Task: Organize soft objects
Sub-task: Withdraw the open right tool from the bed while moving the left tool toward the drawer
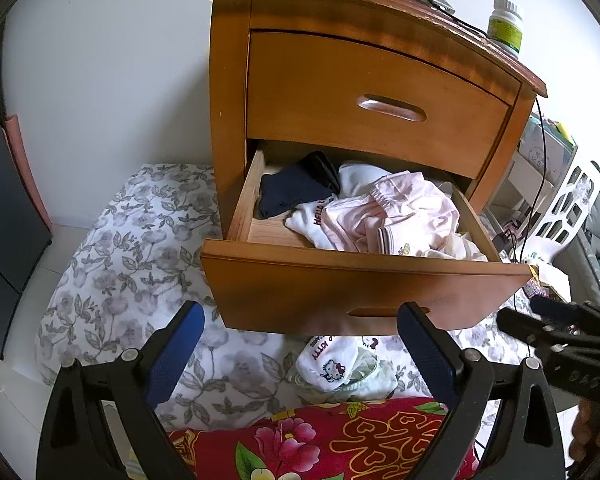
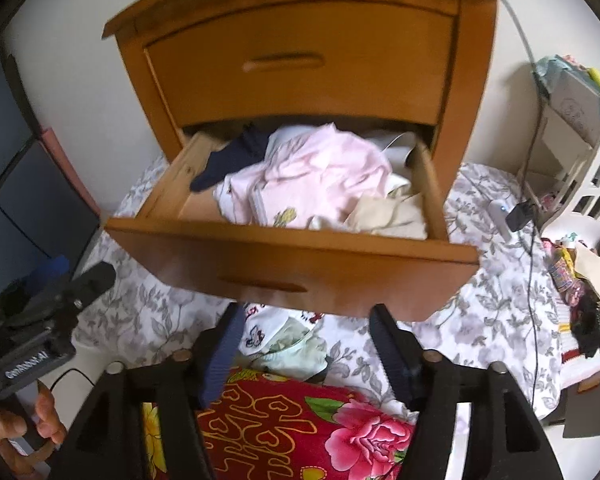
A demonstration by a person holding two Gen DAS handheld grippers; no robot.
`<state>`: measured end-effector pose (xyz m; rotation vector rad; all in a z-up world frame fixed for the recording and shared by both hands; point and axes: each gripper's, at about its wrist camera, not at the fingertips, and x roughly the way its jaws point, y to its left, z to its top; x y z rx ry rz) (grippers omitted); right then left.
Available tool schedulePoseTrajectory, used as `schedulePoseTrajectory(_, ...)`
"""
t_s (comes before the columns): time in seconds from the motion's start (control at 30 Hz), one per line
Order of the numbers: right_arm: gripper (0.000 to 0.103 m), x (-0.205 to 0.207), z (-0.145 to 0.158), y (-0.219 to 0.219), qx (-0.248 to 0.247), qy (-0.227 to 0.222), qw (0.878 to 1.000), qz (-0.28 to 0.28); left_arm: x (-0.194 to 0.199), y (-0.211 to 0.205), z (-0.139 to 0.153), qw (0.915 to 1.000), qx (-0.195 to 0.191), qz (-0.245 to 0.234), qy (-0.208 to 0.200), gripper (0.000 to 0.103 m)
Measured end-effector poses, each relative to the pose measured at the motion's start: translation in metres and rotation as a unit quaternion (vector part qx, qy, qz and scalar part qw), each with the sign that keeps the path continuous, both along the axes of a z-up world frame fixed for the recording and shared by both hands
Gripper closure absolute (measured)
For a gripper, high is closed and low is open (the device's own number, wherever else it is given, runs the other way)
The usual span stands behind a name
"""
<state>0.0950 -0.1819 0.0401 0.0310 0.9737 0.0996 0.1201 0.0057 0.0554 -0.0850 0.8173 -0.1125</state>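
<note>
Both the left gripper (image 1: 300,344) and right gripper (image 2: 306,344) hang open, empty. The small white garment (image 2: 284,340) below looks light, floppy; pinch a bunched fold, probably.

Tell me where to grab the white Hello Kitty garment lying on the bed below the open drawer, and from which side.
Grip the white Hello Kitty garment at its raised, bunched upper fold, probably coming from above and the near side. The open drawer overhangs its far edge, and the red floral quilt crowds its near one. The right tool is open with nothing between its pads.
</note>
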Motion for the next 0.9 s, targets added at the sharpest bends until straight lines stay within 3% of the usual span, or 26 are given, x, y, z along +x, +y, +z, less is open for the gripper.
schedulePoseTrajectory(0.1,0.028,-0.003,0.007,-0.004,-0.009,-0.008,1.000,-0.012,-0.001,0.000,0.000,1.0000,0.000,0.001,0.001,0.006)
schedulePoseTrajectory(0.43,0.002,-0.011,0.019,-0.012,-0.010,-0.026,0.999,-0.028,-0.001,0.000,-0.001,1.0000,0.003,-0.001,0.006,0.006)
schedulePoseTrajectory(0.9,0.000,-0.012,0.019,-0.019,-0.002,-0.027,0.999,-0.035,0.005,-0.008,0.010,0.9997,0.008,-0.014,-0.020,0.006)
